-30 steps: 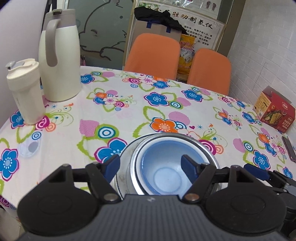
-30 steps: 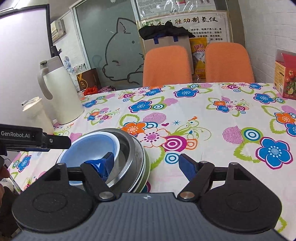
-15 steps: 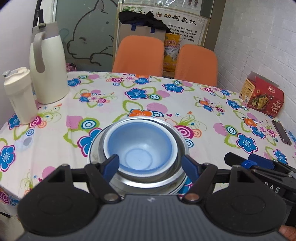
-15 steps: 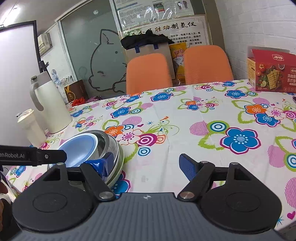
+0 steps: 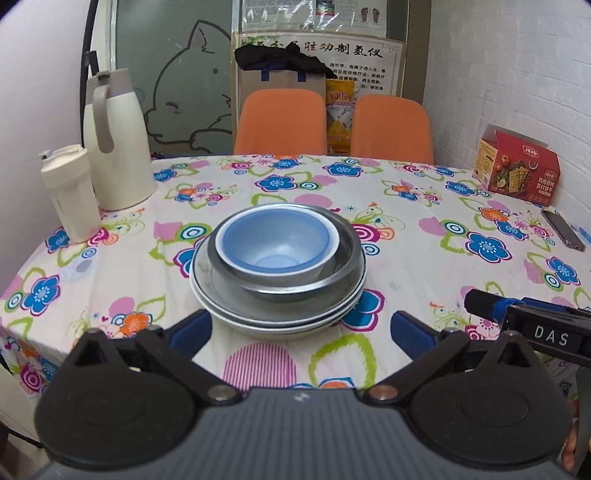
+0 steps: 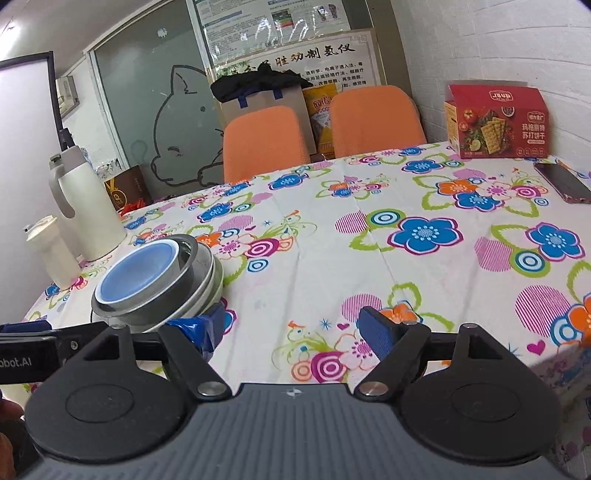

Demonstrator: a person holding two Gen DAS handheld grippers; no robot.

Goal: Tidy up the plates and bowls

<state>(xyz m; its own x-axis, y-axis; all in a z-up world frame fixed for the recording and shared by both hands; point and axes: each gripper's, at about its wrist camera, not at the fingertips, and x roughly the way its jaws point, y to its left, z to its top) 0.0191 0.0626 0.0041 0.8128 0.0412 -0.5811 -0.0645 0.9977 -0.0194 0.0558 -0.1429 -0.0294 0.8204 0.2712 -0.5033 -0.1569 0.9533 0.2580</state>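
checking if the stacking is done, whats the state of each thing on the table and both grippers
blue bowl: upright, empty, nested in steel bowl
steel bowl: upright, on the plates
plates: stacked on the table
left gripper: just opened, holds nothing
right gripper: just opening, holds nothing
jug: upright, lid shut
tumbler: upright, lidded
cracker box: flap open
phone: lying flat

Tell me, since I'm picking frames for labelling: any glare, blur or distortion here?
Left wrist view: stacked bowls sharp, table edge bowed by fisheye, corners vignetted. Right wrist view: glare on the wall poster, red cracker box legible, same curved edges.
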